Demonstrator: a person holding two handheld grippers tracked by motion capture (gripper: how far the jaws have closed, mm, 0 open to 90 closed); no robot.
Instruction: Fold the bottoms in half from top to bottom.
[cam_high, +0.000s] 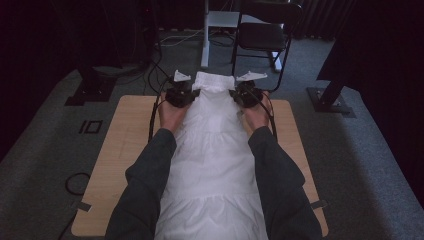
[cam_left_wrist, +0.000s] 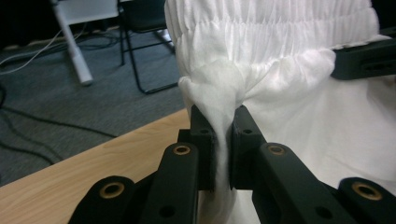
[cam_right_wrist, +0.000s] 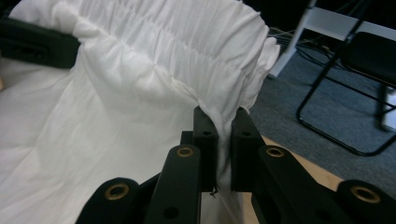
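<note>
my left gripper (cam_left_wrist: 222, 140) and right gripper (cam_right_wrist: 222, 140) each pinch the white skirt (cam_high: 212, 150) waistband's corner; i'd pull evenly, probably keeping it taut between them.

A light wooden rectangular table (cam_high: 130, 150) stands on grey short-pile carpet (cam_high: 45, 165) in a dim room, lit mainly over the tabletop. Beyond its far edge sits a black metal folding chair (cam_high: 264, 35), just right of a white metal desk leg (cam_high: 205, 35) carrying a pale shelf. Black cables (cam_high: 155, 70) trail over the carpet at far left, and a loose black cable loop (cam_high: 76, 182) lies near the table's left side. Dark curtains (cam_high: 385, 75) close off the right, with a flat black metal stand foot (cam_high: 330, 102) beneath them, and another black stand base (cam_high: 90, 90) sits far left
</note>
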